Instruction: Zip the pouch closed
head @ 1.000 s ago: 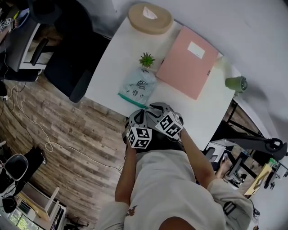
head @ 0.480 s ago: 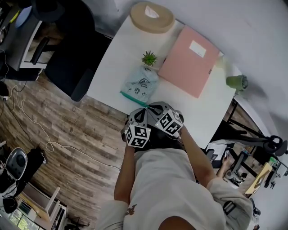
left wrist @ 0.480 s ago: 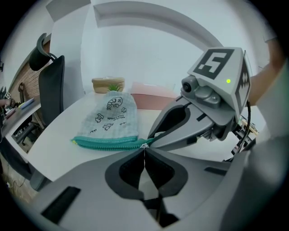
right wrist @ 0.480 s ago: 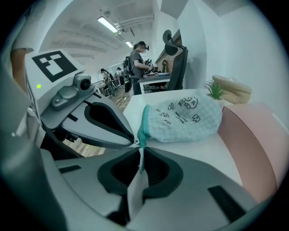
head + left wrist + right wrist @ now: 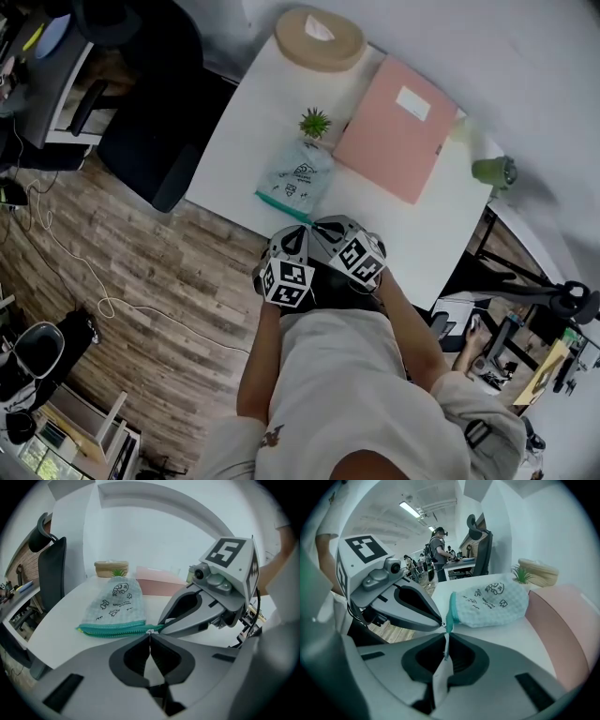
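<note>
The pale blue printed pouch (image 5: pixel 295 176) lies flat on the white table (image 5: pixel 412 234), its teal zipper edge (image 5: pixel 115 629) facing me. Both grippers meet at the zipper's right end. My left gripper (image 5: pixel 150 637) is shut, with the small metal zipper pull (image 5: pixel 150 632) pinched at its tips. My right gripper (image 5: pixel 446 639) has just been closing and is now shut on the teal end of the zipper tape (image 5: pixel 449 620), tip to tip with the left one. In the head view the marker cubes hide both sets of jaws.
A small green plant (image 5: pixel 314 122) stands at the pouch's far end, with a pink folder (image 5: pixel 398 127) to its right and a round tan box (image 5: pixel 319 37) behind. A black office chair (image 5: pixel 150 122) stands left of the table. The pouch lies close to the table's near edge.
The pouch and both grippers keep their places at the pouch's near corner. Only the head view has shifted slightly.
</note>
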`<control>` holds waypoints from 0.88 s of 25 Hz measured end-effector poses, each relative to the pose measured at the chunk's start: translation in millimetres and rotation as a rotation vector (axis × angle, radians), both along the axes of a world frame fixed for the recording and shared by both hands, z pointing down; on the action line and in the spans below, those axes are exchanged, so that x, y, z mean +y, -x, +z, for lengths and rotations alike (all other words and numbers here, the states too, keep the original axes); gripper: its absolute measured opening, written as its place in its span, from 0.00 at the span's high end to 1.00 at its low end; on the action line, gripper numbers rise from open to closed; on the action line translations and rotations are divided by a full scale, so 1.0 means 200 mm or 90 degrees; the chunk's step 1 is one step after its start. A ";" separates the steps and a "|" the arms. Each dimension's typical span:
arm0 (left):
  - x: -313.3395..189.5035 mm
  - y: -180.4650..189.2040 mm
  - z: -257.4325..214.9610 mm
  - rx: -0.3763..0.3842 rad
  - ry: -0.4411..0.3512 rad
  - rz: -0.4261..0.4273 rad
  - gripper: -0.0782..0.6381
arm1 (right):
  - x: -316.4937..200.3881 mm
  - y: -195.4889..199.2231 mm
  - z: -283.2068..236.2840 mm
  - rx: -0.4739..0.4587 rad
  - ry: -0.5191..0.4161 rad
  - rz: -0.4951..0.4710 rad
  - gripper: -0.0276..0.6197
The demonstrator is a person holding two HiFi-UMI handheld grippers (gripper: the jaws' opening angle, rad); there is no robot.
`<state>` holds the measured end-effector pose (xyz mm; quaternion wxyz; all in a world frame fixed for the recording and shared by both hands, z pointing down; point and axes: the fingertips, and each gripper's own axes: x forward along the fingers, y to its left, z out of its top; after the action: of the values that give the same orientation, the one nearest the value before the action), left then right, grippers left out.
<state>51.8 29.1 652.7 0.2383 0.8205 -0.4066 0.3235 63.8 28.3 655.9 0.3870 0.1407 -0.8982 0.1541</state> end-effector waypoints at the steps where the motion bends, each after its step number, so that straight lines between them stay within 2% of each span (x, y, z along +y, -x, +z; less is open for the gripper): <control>1: 0.00 0.00 0.00 0.002 0.001 -0.002 0.89 | 0.00 -0.01 0.00 0.001 0.002 0.002 0.93; 9: -0.04 0.04 0.00 0.006 0.007 -0.009 0.89 | 0.00 -0.01 0.00 -0.015 0.013 0.015 0.93; 22: -0.10 0.15 0.01 0.002 0.009 -0.017 0.89 | -0.01 -0.03 0.01 -0.008 0.019 0.036 0.93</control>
<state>21.6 9.9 655.5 0.2490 0.8136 -0.4152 0.3219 70.4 26.8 657.8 0.3788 0.1589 -0.8939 0.1795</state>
